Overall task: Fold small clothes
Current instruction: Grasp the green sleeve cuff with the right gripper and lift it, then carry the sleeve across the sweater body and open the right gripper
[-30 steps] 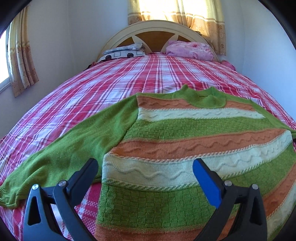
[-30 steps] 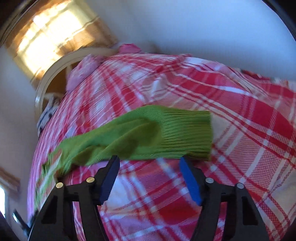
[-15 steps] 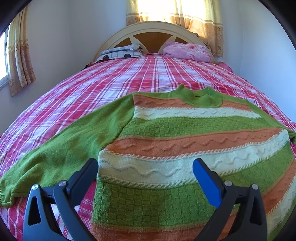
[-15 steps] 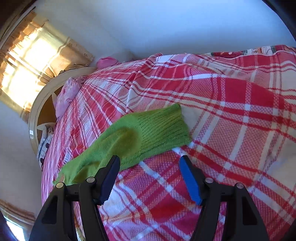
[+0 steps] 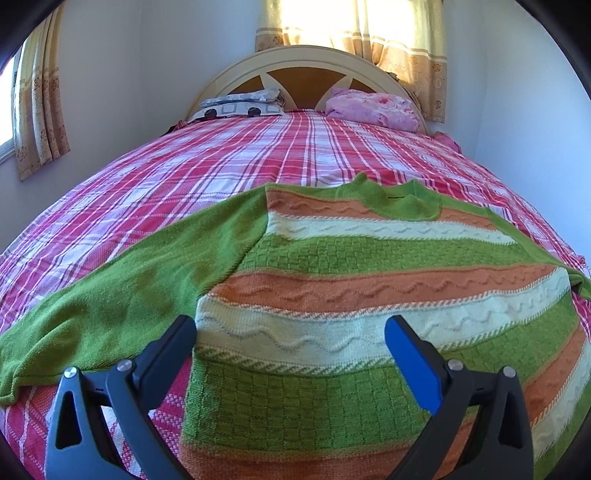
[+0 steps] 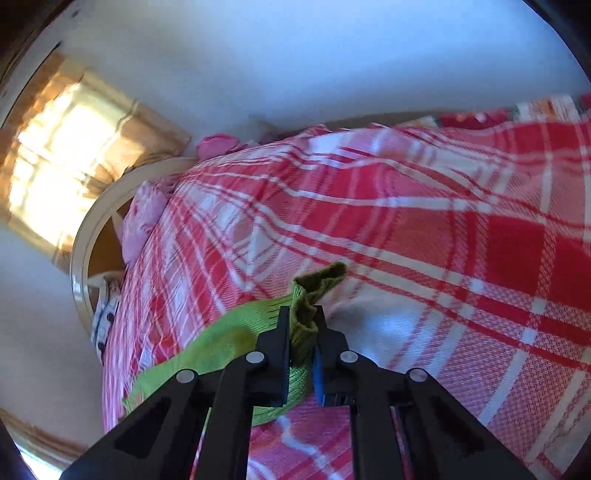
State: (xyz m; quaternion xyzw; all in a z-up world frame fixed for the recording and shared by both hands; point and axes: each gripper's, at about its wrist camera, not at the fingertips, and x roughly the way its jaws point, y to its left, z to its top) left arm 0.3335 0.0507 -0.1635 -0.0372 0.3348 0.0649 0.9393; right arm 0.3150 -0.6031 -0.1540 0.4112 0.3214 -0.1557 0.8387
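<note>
my left gripper (image 5: 290, 341) has two black plastic fingers with triangular cut-outs and round silver screws at the joints (one pad shows bright blue on its inner face). my right gripper (image 6: 301, 328) is the same: black arms, silver screws, a blue pad edge.

No readable text, labels, brands or numbers in either view.

Sunlight glowed through yellow patterned curtains (image 5: 354, 33) behind the arched cream headboard (image 5: 306, 62). A red plaid bedspread (image 5: 229, 162) covered the bed, pillows (image 5: 240, 105) at its head, pale walls (image 5: 147, 66) around.
</note>
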